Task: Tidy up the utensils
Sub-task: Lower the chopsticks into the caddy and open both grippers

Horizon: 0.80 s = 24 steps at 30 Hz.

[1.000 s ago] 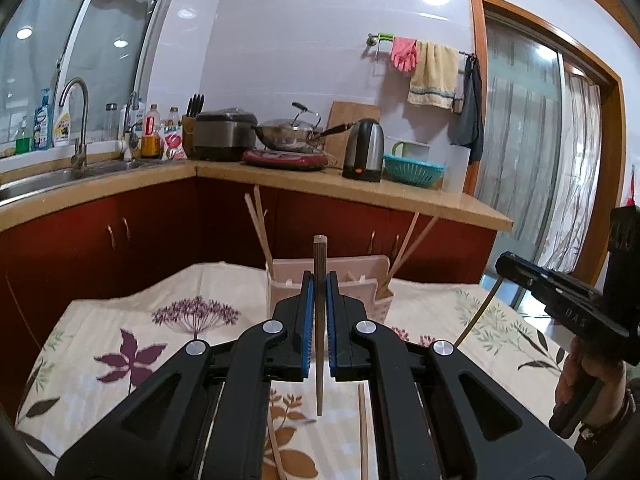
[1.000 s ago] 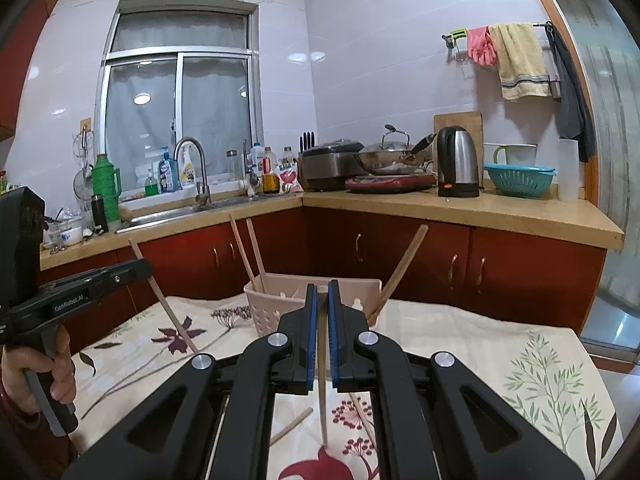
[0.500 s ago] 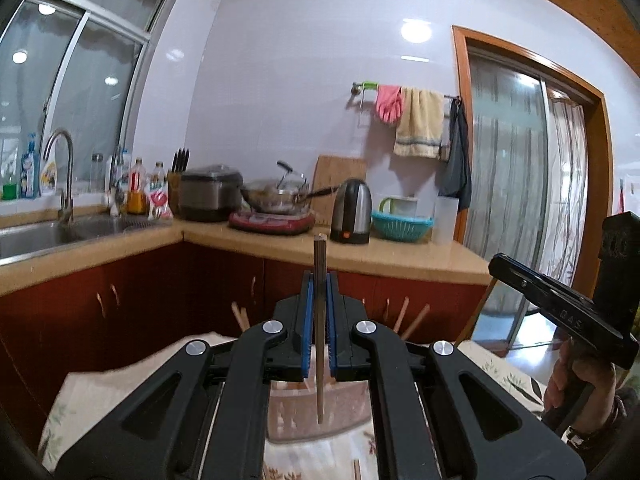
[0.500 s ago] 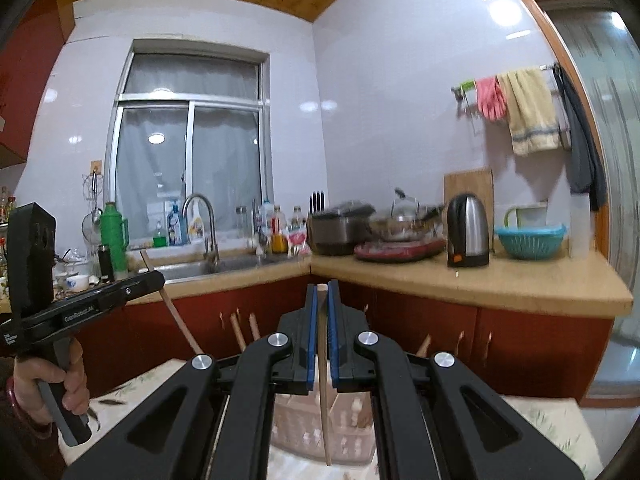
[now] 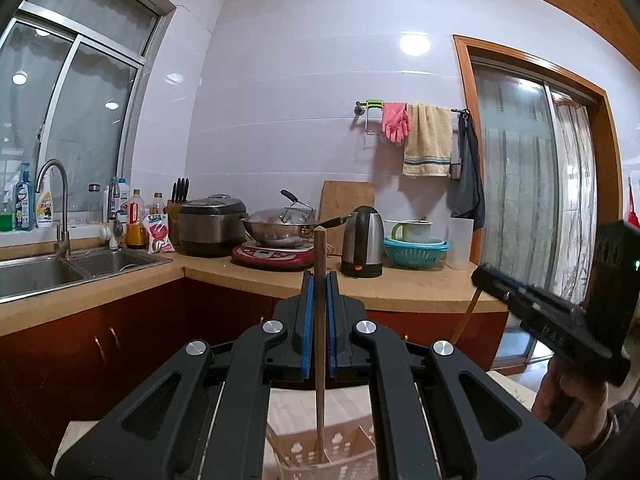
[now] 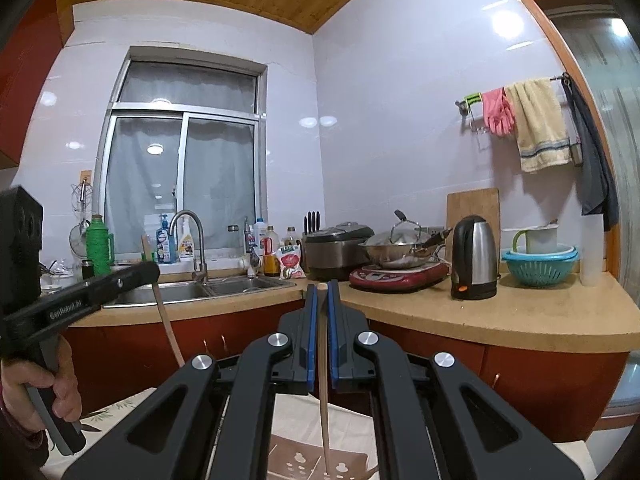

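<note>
Chopsticks in both tongs. Left gripper (image 5: 319, 292) clamps a dark wooden chopstick (image 5: 319, 344) upright between its blue pads; top end stands above the jaws, lower end reaches down into the pink perforated holder (image 5: 332, 458) at the bottom of the left view. Right gripper (image 6: 322, 300) grips a paler chopstick (image 6: 323, 408), also near vertical, tip hanging at or just inside the holder's rim (image 6: 320, 456); actual contact cannot be told.

Change over the last second: both tools have risen and levelled. A second ago the flowered tablecloth and the whole holder, with several sticks leaning in it, filled the lower half of each view. Now the cameras look across at the counter (image 5: 400, 292), kettle (image 5: 362, 242) and sink (image 6: 180, 292), and only a slice of holder shows under the jaws. Sticks have swung from pointing forward to hanging down over the compartments.

Judgement: carry phase is done, both sticks staged for insertion. Left one appears further in. Next step likely lowering, then release; which compartment each is over cannot be told.
</note>
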Each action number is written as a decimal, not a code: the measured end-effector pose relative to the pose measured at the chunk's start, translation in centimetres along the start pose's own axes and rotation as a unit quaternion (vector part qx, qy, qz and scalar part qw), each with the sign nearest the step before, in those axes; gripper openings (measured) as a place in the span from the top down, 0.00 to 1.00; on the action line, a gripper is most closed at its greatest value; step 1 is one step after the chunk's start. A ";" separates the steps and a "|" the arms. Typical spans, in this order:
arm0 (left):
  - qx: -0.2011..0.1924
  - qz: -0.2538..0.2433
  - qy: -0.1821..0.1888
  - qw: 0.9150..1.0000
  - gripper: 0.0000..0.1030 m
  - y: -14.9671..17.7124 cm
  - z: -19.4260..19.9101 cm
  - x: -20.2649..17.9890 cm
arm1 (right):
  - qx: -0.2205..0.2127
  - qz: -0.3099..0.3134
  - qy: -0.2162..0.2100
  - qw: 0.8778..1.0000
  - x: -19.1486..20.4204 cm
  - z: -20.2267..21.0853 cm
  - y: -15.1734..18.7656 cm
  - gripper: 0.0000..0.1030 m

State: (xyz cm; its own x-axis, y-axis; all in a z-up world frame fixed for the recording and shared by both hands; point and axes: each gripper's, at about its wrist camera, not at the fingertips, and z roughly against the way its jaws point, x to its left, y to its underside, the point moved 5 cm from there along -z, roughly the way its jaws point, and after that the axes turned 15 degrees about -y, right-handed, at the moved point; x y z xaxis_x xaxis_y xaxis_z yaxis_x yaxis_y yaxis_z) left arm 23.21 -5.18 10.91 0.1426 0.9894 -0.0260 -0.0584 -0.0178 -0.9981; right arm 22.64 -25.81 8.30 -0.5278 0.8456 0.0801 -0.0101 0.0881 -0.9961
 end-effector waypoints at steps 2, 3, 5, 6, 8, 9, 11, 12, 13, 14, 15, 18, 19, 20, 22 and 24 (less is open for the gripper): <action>-0.003 -0.005 -0.003 1.000 0.94 0.4 -0.8 -0.2 | 0.005 -0.005 0.001 1.000 -0.5 -0.6 0.7 0.95; -0.002 -0.007 -0.004 1.000 0.94 0.5 -1.2 -0.2 | 0.007 -0.008 0.001 1.000 -0.7 -0.9 1.0 0.95; 0.004 -0.011 -0.006 1.000 0.94 1.5 -2.1 -0.4 | 0.014 -0.017 0.003 1.000 -1.3 -1.5 2.0 0.95; 0.008 -0.011 -0.007 1.000 0.94 2.0 -2.4 -0.4 | 0.016 -0.019 0.004 1.000 -1.5 -1.7 2.3 0.95; 0.024 -0.008 -0.008 1.000 0.94 3.5 -3.3 -0.2 | 0.024 -0.030 0.004 0.999 -1.9 -2.1 3.4 0.95; 0.033 -0.005 -0.009 0.999 0.94 4.2 -3.7 -0.1 | 0.028 -0.037 0.004 0.999 -2.1 -2.2 4.0 0.95; 0.052 -0.002 -0.011 0.999 0.94 5.8 -4.4 0.2 | 0.035 -0.047 0.004 0.998 -2.5 -2.5 4.9 0.95; 0.059 -0.001 -0.012 0.998 0.94 6.4 -4.7 0.4 | 0.039 -0.050 0.005 0.998 -2.6 -2.6 5.4 0.95; 0.067 0.000 -0.014 0.998 0.94 7.0 -4.9 0.5 | 0.044 -0.055 0.006 0.997 -2.7 -2.7 6.2 0.95; 0.078 0.002 -0.015 0.997 0.94 7.9 -5.2 0.7 | 0.048 -0.057 0.007 0.997 -2.8 -2.7 6.5 0.95; 0.085 0.003 -0.016 0.996 0.94 8.4 -5.4 0.8 | 0.052 -0.060 0.008 0.997 -2.9 -2.7 7.0 0.95; 0.111 0.007 -0.014 0.994 0.94 10.1 -5.9 1.3 | 0.064 -0.063 0.012 0.996 -3.0 -2.8 7.9 0.95; 0.116 0.007 -0.016 0.993 0.94 10.5 -5.9 1.4 | 0.067 -0.065 0.013 0.996 -3.1 -2.9 8.1 0.95; 0.117 0.007 -0.017 0.993 0.93 10.7 -5.9 1.5 | 0.071 -0.068 0.014 0.995 -3.2 -2.9 8.4 0.95; 0.124 0.005 -0.018 0.992 0.87 11.4 -5.7 1.5 | 0.079 -0.071 0.017 0.994 -3.4 -2.9 8.9 0.95; 0.127 0.004 -0.021 0.992 0.73 11.8 -5.4 1.6 | 0.084 -0.078 0.021 0.993 -3.5 -2.8 9.4 0.90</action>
State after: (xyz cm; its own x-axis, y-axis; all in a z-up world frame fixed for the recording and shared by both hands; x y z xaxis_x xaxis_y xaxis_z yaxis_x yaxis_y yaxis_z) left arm 28.13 -4.59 -1.17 0.1011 0.9945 -0.0267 -0.3067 0.0056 -0.9518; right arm 26.74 -26.53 -1.20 -0.4724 0.8502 0.2323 -0.2333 0.1335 -0.9632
